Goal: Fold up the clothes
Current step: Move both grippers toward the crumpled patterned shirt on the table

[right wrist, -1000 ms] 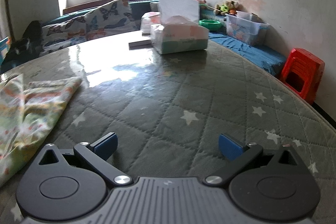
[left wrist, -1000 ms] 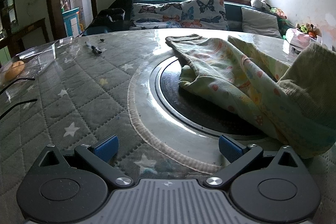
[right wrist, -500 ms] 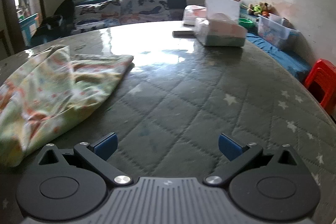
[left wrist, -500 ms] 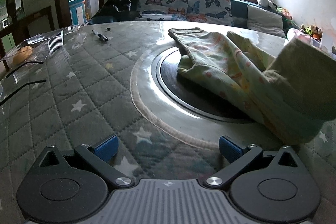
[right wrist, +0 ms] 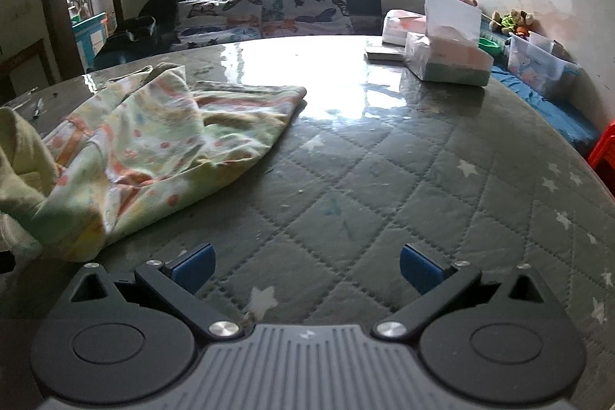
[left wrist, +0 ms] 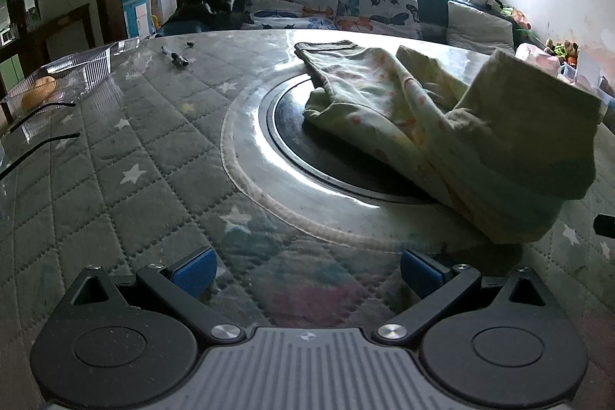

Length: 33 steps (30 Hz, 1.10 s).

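Tongs wide over the bench

Left tongs (left wrist: pixel 308 269) and right tongs (right wrist: pixel 306 266) gape wide, holding nothing, low in each frame. Crumpled patterned clothes (left wrist: pixel 430 125) lie on the quilted bench (left wrist: pixel 127 156), right of centre in the left view, left (right wrist: pixel 153 141) in the right view.

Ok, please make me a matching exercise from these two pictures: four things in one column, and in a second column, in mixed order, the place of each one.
Things:
1. patterned garment
2. tissue box
3. clear plastic tray
4. red stool

Places:
a. on the floor, beyond the right edge of the table
b. at the far left edge of the table
c. partly over the dark round centre plate
d. on the far right part of the table, near the window

Pairs: 1-c, 2-d, 3-b, 4-a
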Each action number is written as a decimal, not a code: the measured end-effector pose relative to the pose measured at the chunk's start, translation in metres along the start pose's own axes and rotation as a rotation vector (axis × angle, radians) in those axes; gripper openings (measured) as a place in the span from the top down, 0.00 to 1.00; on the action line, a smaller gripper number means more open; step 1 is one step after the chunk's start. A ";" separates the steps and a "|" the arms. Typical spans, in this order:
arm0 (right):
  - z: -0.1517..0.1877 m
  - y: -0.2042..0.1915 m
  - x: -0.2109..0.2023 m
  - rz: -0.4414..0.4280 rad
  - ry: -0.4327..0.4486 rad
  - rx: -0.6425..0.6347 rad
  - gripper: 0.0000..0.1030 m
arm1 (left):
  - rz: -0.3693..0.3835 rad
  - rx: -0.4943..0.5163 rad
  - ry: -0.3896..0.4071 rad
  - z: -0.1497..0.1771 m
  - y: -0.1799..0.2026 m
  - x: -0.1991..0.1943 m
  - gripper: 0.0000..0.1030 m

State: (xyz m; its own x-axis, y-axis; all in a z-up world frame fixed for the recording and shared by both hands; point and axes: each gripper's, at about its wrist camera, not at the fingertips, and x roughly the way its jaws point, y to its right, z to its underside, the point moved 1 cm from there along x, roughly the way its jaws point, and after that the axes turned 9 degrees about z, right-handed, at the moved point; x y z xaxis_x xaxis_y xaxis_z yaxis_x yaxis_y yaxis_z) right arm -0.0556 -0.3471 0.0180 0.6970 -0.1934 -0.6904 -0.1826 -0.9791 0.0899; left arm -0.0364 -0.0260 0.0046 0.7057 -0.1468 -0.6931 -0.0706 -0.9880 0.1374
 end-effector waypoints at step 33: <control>0.018 -0.016 -0.016 -0.081 -0.002 -0.054 0.00 | 0.016 0.027 -0.061 0.007 0.027 -0.006 0.00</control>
State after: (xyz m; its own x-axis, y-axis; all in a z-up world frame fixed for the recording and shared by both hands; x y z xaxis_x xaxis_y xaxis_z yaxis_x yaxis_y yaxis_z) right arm -0.0767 -0.3269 0.0145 0.7067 -0.1129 -0.6984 -0.0875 -0.9935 0.0721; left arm -0.0471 -0.0517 0.0078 0.6598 -0.1640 -0.7333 -0.1010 -0.9864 0.1297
